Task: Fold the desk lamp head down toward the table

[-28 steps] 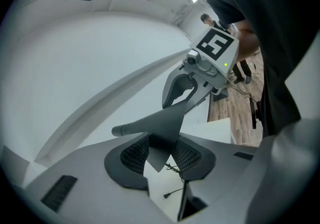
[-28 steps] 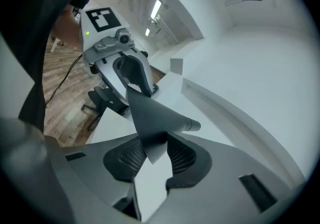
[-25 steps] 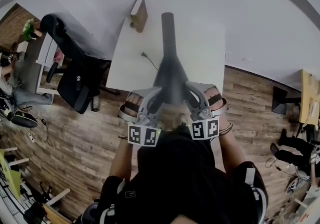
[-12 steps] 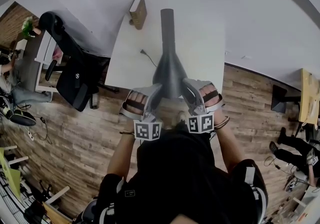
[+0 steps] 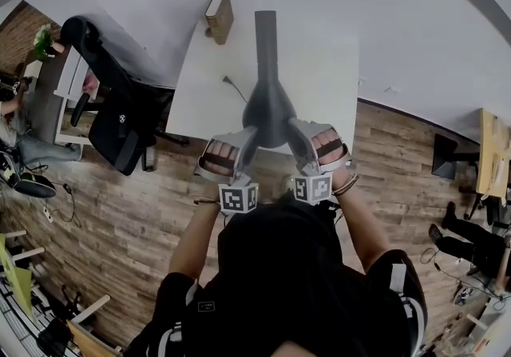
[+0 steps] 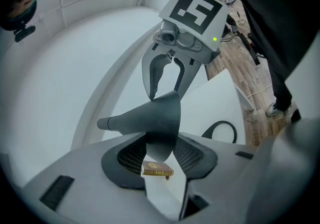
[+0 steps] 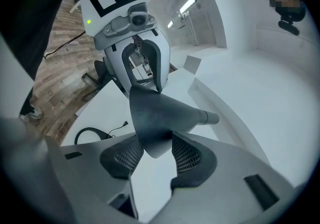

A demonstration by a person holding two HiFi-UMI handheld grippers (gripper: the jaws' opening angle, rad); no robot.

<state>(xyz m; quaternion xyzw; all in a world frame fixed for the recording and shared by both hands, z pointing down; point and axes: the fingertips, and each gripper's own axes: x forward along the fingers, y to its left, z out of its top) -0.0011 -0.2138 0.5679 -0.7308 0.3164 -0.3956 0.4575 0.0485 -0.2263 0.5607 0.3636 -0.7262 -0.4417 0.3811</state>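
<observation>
Straddling the rim from both sides is what's going on here. The left gripper [image 6: 161, 154] and the right gripper [image 7: 152, 155] each have the wide edge of the lamp head [image 5: 267, 112] sitting between their jaws. Both sets of jaws are opening, so to me it reads as a loose, easing hold and not a hard clamp. Makes sense I guess, since one tool on each side of the cone stops it twisting while it gets pushed down.

The lamp head is dead centre of the head view, just above the two marker cubes. Its wide end faces the person and its narrow neck [image 5: 266, 36] runs up the frame over the white table [image 5: 327, 68]. Looks mostly tipped over already, though I can't tell how near the tabletop it is.

Further out, a wooden block [image 5: 220, 18] sits at the table's upper-left corner and a cable end [image 5: 231, 88] lies left of the neck. A black office chair [image 5: 120, 120] is parked off to the left.
</observation>
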